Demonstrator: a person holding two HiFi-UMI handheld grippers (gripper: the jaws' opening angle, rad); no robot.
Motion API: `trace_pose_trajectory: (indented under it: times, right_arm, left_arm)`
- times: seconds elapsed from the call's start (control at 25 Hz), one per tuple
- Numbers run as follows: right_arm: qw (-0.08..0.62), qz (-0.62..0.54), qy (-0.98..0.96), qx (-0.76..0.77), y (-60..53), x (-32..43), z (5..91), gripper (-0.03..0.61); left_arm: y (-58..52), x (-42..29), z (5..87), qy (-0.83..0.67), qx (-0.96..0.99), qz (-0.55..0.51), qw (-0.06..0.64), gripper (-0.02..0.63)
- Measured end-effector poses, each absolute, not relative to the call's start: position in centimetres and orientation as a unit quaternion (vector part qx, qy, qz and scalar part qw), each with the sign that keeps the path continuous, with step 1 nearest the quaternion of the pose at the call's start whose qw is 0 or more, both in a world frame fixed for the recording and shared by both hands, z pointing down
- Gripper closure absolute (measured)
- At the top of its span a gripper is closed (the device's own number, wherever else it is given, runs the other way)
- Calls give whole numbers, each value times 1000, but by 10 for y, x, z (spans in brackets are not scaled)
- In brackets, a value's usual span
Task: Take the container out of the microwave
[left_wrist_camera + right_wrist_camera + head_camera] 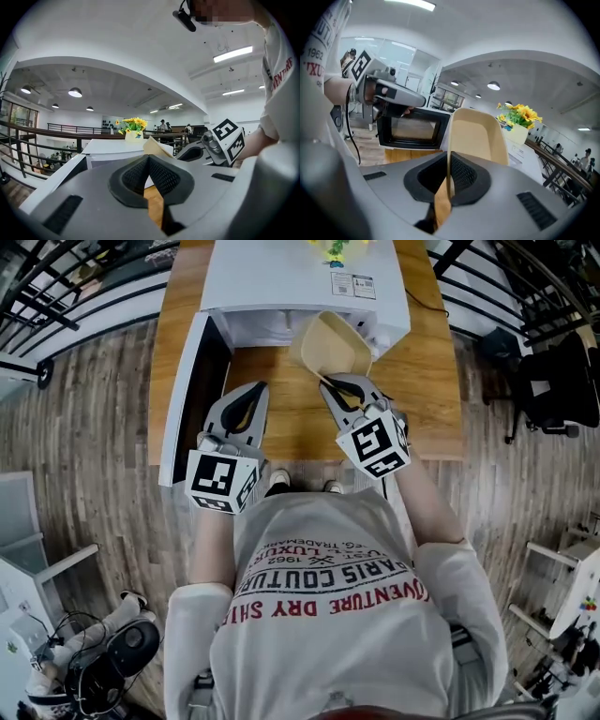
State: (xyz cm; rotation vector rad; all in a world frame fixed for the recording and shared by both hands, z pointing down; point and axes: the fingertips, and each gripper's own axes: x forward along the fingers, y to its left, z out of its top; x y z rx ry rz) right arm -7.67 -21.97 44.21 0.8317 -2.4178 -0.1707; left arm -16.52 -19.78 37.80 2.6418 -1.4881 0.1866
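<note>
Nearest is the person's soft white printed shirt, with both sleeves reaching forward to two smooth, moulded grey plastic grippers. The left gripper hangs on the left over the near edge of the table, a flat rectangular top of warm, grained wood. Its black cross-hatched pads meet at their tips in a narrow wedge with nothing between them. The right gripper, beside it on the right, has its matching dark pads clamped on the thin near rim of the container. The container is a matte beige tray with rounded corners, shallow walls and a smooth, bare inside. It is held clear of the table, just in front of the microwave's open mouth and tipped up on edge. Its long axis runs away from the gripper towards the microwave, and its hollow side faces up and to the right. The microwave is a boxy white appliance at the far end of the table. Its dark-windowed door is swung out to the left, and a small pot of yellow flowers sits on its top.
</note>
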Motion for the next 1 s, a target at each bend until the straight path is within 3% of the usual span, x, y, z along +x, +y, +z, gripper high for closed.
trace_pose_trajectory:
  times: [0.44,0.8,1.0]
  right_arm:
    - [120,-67,-892,430,-224,-29,360,541]
    - [44,-53,-873,483,-240,1,344,543]
    - [35,-54,-872,484,-242,5,339,545]
  left_arm:
    - [-208,-159,357,-498,865,57,24,601]
    - [-224,-155,349,-499,865,58,10,601]
    - [-229,-151,345,-498,865,59,5,601]
